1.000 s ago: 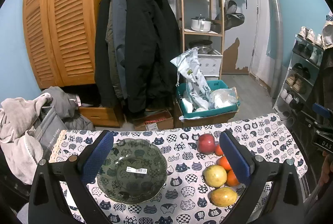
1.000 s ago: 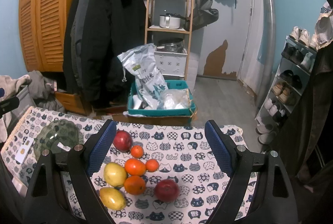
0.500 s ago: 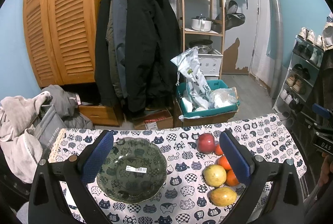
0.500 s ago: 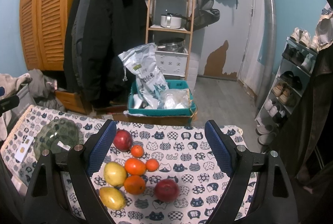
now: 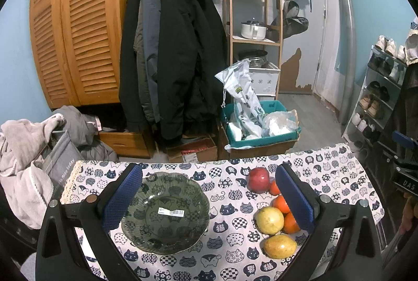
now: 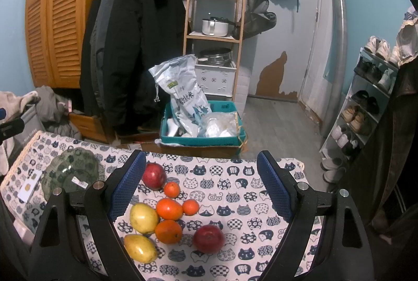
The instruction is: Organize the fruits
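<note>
Nearest, 1 yellow mango (image 6: 140, 248) lies lengthwise, seemingly left-to-right.

A cat-print tablecloth (image 5: 230, 257) covers the near table. Beyond it, dark coats (image 5: 175, 53) hang beside a louvred wardrobe (image 5: 75, 27) on the left. A teal crate (image 6: 203, 141) holds a rice bag (image 6: 183, 95). A shoe rack (image 6: 365, 103) stands right.
</note>
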The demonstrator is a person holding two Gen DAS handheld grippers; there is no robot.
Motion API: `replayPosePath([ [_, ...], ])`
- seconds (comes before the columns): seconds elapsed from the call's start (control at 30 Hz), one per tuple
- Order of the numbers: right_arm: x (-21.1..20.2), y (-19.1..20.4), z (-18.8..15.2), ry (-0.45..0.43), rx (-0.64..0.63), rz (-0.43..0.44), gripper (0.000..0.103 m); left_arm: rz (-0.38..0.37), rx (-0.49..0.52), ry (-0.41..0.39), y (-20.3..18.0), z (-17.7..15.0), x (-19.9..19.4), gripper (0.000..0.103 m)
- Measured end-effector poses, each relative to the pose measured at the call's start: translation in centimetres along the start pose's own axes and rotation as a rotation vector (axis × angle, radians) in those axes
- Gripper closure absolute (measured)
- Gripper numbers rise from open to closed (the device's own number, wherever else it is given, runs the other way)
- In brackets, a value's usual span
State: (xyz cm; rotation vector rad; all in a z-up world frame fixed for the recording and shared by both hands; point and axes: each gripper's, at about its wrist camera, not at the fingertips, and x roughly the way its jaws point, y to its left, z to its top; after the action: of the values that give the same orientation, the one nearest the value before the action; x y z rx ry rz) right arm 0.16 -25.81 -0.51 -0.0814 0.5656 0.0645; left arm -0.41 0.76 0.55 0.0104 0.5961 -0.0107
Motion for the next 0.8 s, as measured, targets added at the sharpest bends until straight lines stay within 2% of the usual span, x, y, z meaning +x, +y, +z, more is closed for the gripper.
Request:
replayPosePath([
  [0.8, -0.02, 0.09, 0.02, -0.002, -0.003, -0.002, 0.018, -0.003, -0.004, 0.002, -0.01, -0.04, -0.01, 0.0],
])
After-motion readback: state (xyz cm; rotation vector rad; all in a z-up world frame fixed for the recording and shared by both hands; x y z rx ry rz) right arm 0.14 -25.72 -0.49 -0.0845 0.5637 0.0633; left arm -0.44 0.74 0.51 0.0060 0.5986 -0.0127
